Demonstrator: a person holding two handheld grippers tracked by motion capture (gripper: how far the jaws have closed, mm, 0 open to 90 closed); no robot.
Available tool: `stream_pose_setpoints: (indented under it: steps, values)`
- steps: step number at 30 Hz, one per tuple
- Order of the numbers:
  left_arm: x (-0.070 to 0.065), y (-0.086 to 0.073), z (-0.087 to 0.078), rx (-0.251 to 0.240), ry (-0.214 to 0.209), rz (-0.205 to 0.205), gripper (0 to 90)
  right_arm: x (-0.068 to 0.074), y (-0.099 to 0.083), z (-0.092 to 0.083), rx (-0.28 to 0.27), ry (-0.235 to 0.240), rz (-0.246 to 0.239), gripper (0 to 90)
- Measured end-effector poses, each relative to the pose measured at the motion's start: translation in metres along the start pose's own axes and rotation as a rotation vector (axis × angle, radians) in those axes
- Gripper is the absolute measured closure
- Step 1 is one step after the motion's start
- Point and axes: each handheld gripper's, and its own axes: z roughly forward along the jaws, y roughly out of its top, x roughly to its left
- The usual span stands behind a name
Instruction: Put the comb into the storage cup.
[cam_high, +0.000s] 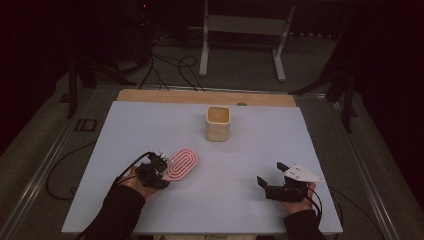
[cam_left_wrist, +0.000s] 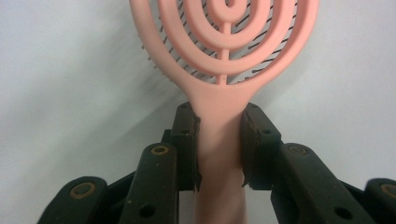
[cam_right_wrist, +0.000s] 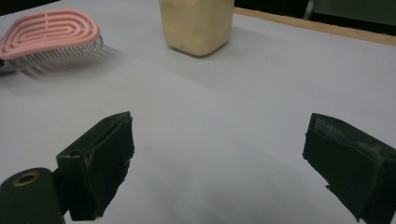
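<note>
Left gripper view: fingers (cam_left_wrist: 187, 140) pinching pink hairbrush (cam_left_wrist: 224, 70) handle, brush head cropped; right gripper (cam_right_wrist: 217, 158) fingers spread, empty.

No legible text, label, brand, number or sign on any surface, pink plastic hairbrush (cam_left_wrist: 224, 56) with concentric oval ribs unmarked, cream square-sided container (cam_high: 218, 123) beyond the hairbrush unmarked, white tabletop (cam_high: 250, 150) beneath the hairbrush plain
</note>
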Motion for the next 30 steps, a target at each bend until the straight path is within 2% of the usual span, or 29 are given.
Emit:
stream_pose_setpoints:
  steps: [8, 12, 15, 20, 21, 25, 30]
  values:
    - [0.004, 0.000, -0.006, -0.065, 0.005, -0.033, 70.8, 0.000, 0.000, 0.000, 0.000, 0.001, 0.001, 8.6]
    - [0.007, 0.002, -0.009, -0.127, -0.011, -0.060, 70.8, 0.000, 0.000, 0.001, 0.004, 0.000, 0.000, 8.6]
    - [0.007, 0.003, -0.010, -0.157, -0.005, -0.071, 70.8, 0.000, 0.000, 0.001, 0.000, 0.002, 0.004, 8.6]
    - [0.009, 0.004, -0.013, -0.205, 0.029, -0.082, 70.8, 0.000, -0.001, 0.001, 0.003, 0.001, 0.000, 8.6]
    - [0.009, 0.004, -0.013, -0.205, 0.029, -0.082, 70.9, 0.000, -0.001, 0.001, 0.003, 0.001, 0.000, 8.6]
    - [0.013, 0.005, -0.017, -0.259, 0.027, -0.099, 70.9, 0.001, -0.001, 0.002, 0.006, 0.003, 0.001, 8.6]
    - [0.012, 0.008, -0.020, -0.283, 0.031, -0.096, 70.9, 0.001, -0.001, 0.003, 0.011, 0.003, -0.002, 8.6]
